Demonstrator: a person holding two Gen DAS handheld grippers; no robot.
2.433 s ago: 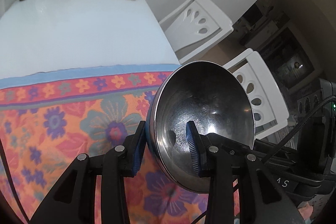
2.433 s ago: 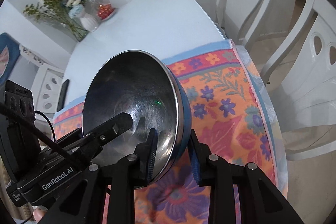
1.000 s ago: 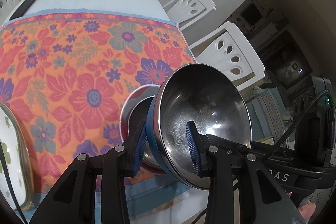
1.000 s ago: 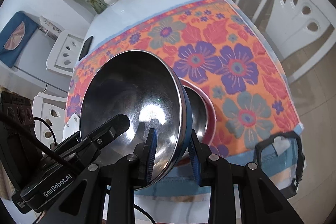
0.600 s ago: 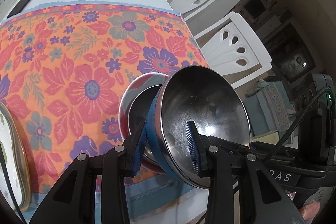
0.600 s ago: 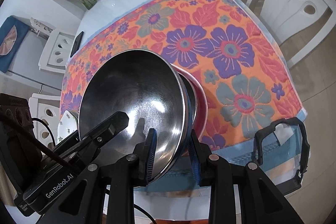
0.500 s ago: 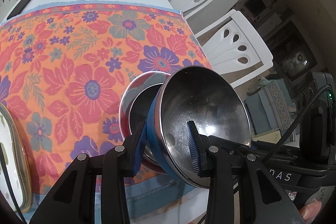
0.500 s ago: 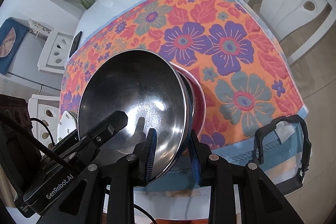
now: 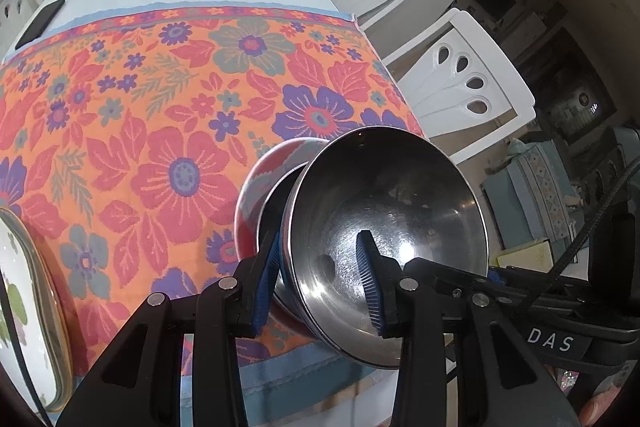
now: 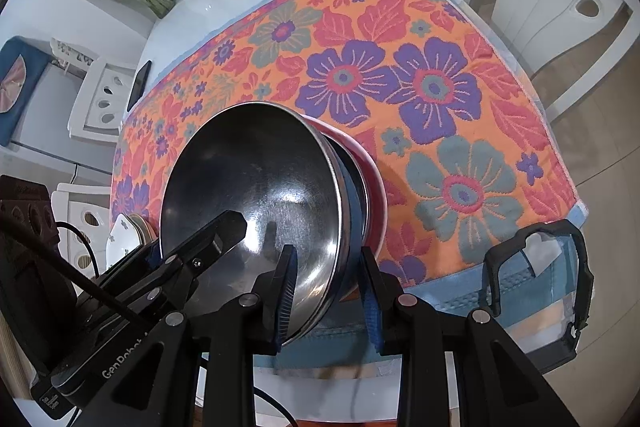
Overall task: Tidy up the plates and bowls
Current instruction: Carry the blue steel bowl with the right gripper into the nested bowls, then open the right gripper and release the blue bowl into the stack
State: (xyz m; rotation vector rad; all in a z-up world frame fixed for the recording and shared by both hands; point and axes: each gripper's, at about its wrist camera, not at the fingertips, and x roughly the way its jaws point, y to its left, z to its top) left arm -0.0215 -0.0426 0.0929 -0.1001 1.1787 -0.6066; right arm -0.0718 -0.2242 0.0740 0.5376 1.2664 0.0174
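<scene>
The steel bowl is being lowered, tilted, into the bowls already nested on the floral cloth near the table's front edge. It is held at opposite sides of its rim by both tools: the left gripper has one pad inside and one outside the wall, and its jaws have just been opening a little, though the rim is seen between the pads and appears gripped. The right gripper is clamped narrowly on the rim in the same way.

The stack below is made up of a pink bowl with a dark steel bowl seated inside it; the held bowl is partly inside these but is judged not yet seated flat. Nothing is seen inside the held bowl.

A pile of white flowered plates is seen at the left edge of the cloth, well apart from the bowls. What is judged left: the bowl to be settled level and released
</scene>
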